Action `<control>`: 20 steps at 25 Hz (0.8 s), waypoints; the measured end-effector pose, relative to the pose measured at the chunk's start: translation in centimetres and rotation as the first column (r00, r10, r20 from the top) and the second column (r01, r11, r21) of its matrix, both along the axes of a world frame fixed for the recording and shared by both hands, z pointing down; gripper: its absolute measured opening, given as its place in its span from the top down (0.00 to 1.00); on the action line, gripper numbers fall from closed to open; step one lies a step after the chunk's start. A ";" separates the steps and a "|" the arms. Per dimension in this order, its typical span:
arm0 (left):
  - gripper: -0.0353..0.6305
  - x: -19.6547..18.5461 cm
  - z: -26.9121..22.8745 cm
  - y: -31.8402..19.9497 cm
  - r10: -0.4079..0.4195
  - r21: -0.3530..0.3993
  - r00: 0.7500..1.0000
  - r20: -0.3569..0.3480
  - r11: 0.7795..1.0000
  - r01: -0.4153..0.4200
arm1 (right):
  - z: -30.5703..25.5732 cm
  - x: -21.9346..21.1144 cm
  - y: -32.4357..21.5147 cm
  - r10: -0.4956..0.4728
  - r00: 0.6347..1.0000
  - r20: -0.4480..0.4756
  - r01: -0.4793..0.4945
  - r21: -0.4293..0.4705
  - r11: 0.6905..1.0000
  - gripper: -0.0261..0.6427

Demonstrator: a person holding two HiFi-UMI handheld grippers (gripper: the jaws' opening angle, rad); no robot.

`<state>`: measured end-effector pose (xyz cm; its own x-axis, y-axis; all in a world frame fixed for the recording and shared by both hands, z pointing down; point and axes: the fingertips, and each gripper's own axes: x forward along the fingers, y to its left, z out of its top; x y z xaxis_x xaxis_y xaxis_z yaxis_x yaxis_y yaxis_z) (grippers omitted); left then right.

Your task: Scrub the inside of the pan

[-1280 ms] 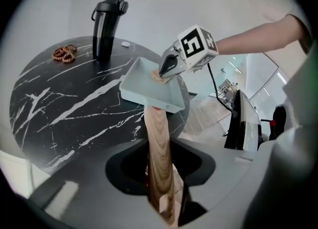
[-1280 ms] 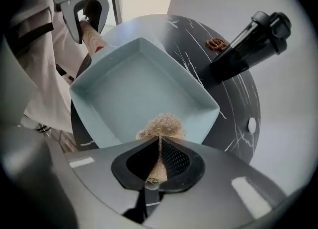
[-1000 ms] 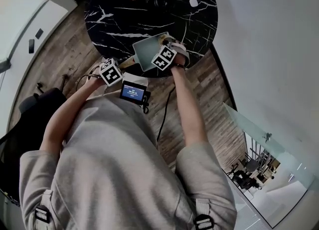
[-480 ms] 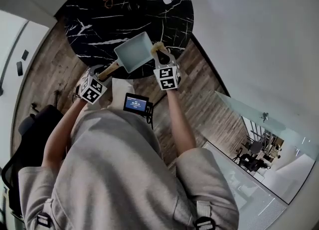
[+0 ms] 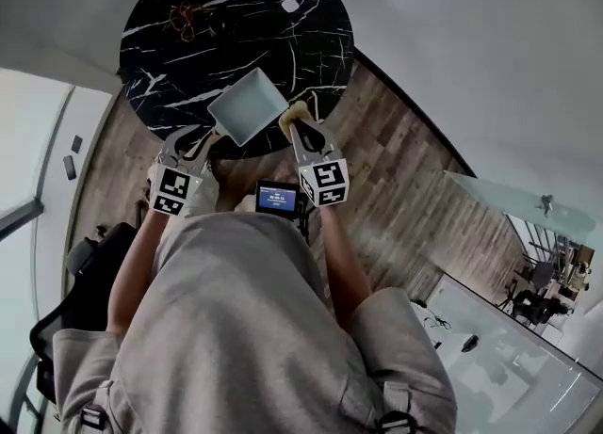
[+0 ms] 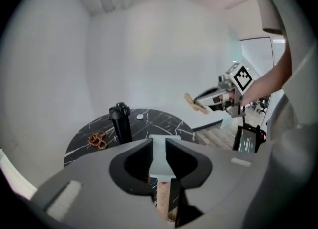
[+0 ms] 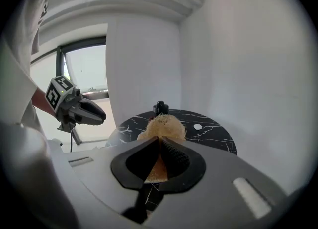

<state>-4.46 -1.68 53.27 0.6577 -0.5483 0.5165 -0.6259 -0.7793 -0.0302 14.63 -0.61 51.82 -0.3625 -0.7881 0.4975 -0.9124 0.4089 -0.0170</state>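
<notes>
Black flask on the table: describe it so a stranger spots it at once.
Find the round black white-veined marble table. On it stands a tall black lidded flask, the only upright thing there, beside a flat brown tangle.

left gripper [image 5: 204,138] angled down, jaws just closing onto pan handle [image 6: 162,195]; right gripper [image 5: 298,127] angled down, clamped on scrubber [image 7: 162,127]
</notes>
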 end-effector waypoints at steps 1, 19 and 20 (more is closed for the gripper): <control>0.84 0.9 -1.3 0.1 -0.013 0.024 1.000 -0.018 1.000 0.013 | -0.8 0.4 0.6 -0.003 1.000 0.017 0.002 0.024 1.000 0.90; 0.92 11.3 -11.4 6.5 -0.101 0.253 0.982 -0.158 0.957 0.139 | -11.7 6.7 9.1 -0.062 0.989 0.137 0.012 0.339 0.941 0.90; 0.92 11.3 -11.6 6.6 -0.114 0.257 0.980 -0.162 0.954 0.153 | -12.1 6.9 9.3 -0.059 0.986 0.153 0.003 0.343 0.940 0.90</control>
